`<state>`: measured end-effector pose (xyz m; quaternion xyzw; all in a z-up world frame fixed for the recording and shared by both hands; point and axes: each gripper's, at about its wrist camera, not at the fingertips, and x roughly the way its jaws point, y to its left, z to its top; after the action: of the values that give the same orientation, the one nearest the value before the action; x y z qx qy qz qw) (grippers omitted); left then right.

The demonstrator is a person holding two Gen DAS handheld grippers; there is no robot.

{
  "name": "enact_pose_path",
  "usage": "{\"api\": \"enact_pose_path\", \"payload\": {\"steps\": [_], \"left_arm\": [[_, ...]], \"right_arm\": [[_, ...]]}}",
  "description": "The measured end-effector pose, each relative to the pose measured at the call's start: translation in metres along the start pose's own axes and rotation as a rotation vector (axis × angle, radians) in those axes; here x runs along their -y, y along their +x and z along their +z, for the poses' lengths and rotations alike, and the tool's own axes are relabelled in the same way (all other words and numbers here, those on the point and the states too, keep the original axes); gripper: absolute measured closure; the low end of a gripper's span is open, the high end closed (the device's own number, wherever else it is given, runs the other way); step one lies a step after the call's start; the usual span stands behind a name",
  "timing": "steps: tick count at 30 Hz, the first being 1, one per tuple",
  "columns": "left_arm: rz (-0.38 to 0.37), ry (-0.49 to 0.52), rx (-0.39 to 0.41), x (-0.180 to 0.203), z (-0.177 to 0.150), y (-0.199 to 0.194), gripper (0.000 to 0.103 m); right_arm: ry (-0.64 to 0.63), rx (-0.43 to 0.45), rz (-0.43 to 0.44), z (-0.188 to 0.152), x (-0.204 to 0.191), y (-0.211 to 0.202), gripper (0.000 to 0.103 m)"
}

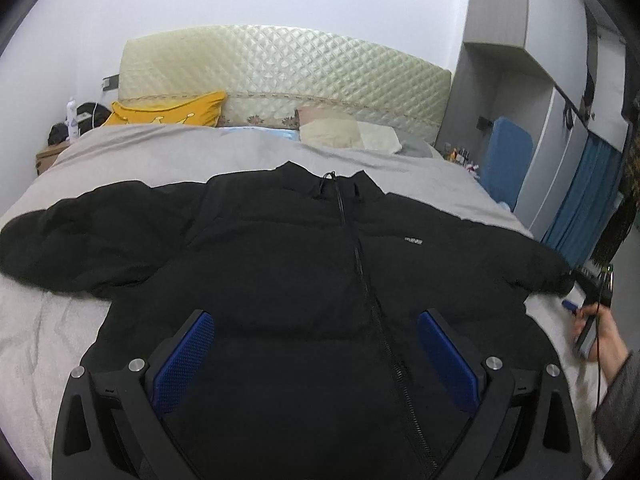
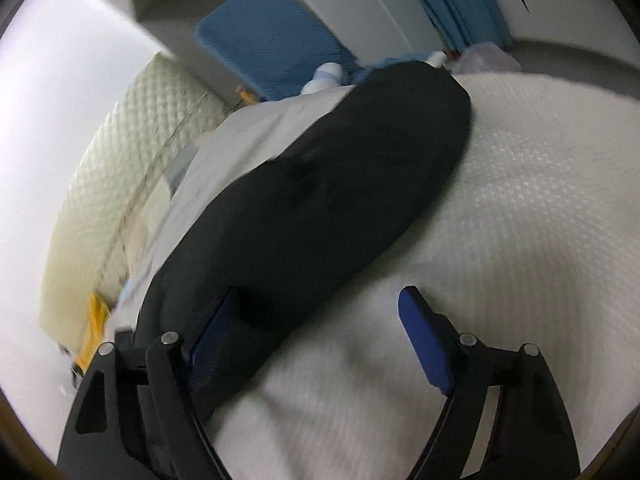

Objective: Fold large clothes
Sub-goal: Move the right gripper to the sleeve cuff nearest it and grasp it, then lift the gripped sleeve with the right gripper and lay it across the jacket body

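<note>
A black puffer jacket lies face up and zipped on the bed, collar toward the headboard, both sleeves spread out sideways. My left gripper is open above the jacket's lower front, blue pads wide apart, holding nothing. My right gripper is open at the jacket's right sleeve. Its left pad is partly hidden behind the sleeve edge and its right pad is over the white bedspread. In the left wrist view the right gripper and the hand holding it show at the far right by the sleeve end.
The bed has a grey cover, a quilted cream headboard, a yellow pillow and pale pillows. A nightstand with a bottle stands at the left. A blue board, wardrobe and blue curtain are at the right.
</note>
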<state>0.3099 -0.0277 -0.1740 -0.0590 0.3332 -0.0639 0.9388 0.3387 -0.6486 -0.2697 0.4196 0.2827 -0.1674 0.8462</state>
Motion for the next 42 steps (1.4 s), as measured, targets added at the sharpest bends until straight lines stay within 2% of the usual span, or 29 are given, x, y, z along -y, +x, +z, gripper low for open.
{"api": "enact_pose_path", "payload": {"steps": [3,8,10,11,12,13,14,15,18,21,25,29,32,34,42], "left_arm": [[0.007,0.014,-0.002,0.003,-0.003,0.007,0.0],[0.023,-0.005,0.008,0.004,0.004,0.022,0.0],[0.024,-0.032,-0.004,0.001,0.006,0.029,0.0],[0.019,-0.04,-0.008,0.0,0.007,0.032,0.0],[0.019,-0.043,-0.008,-0.002,0.007,0.033,0.0],[0.027,-0.043,-0.01,-0.002,0.008,0.035,0.0],[0.036,-0.043,-0.014,-0.003,0.01,0.038,0.0],[0.044,-0.048,-0.017,-0.004,0.012,0.04,0.0],[0.075,-0.06,-0.025,-0.008,0.016,0.043,0.0],[0.104,-0.055,-0.024,-0.007,0.019,0.039,0.0],[0.141,-0.011,-0.009,-0.001,0.024,0.025,0.0],[0.151,0.015,0.024,0.0,0.027,0.008,0.0],[0.132,0.006,0.026,-0.003,0.028,-0.002,0.0],[0.086,0.003,0.01,-0.007,0.029,-0.009,0.0],[0.074,0.026,0.058,-0.02,0.03,-0.05,0.0]], "right_arm": [[0.045,0.021,0.0,0.017,0.014,0.015,0.02],[0.113,0.12,0.009,0.049,0.037,0.033,0.02],[0.126,0.164,0.015,0.062,0.043,0.039,0.024],[0.136,0.179,0.023,0.067,0.045,0.042,0.035],[0.152,0.19,0.033,0.073,0.047,0.045,0.052],[0.165,0.192,0.032,0.078,0.05,0.048,0.06],[0.166,0.188,0.025,0.083,0.051,0.05,0.074],[0.163,0.185,0.023,0.088,0.052,0.051,0.083],[0.126,0.188,0.013,0.101,0.048,0.043,0.093],[0.072,0.198,-0.017,0.115,0.04,0.03,0.098],[0.022,0.24,-0.051,0.126,0.023,0.0,0.099],[0.005,0.274,-0.041,0.132,-0.003,-0.032,0.099],[-0.051,0.303,-0.036,0.133,-0.034,-0.061,0.099],[-0.114,0.323,-0.028,0.13,-0.062,-0.081,0.099],[-0.358,0.388,0.044,0.1,-0.179,-0.167,0.099]]}}
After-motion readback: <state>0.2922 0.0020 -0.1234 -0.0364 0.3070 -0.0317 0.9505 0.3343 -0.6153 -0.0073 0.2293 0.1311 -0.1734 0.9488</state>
